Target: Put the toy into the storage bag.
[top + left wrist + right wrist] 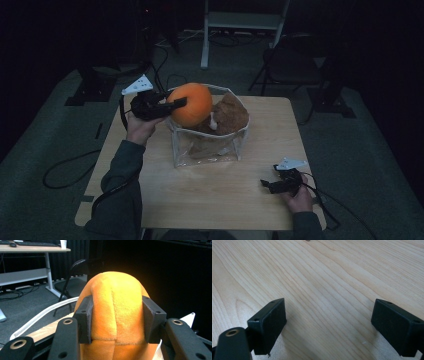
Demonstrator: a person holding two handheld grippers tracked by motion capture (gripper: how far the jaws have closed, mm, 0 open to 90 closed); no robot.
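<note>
Orange plush ball clamped in left hand-held gripper above clear bag; right hand-held gripper idle, released.

Left hand-held gripper (176,104): at 10 o'clock of table (220,200), jaws clenched on both flanks of orange plush ball (190,104), pads (85,320) pressed into the fabric. Ball held over the 9 o'clock rim of clear plastic bag (207,147), touching brown plush toy (229,115) seated inside at the ball's 3 o'clock. Bag upright near table centre, toward 12 o'clock. Right hand-held gripper (265,185): at 4 o'clock of table, well apart from bag, jaws spread wide over bare wood, nothing between. Folding chair (290,62) on floor beyond table, 1 o'clock.
</note>
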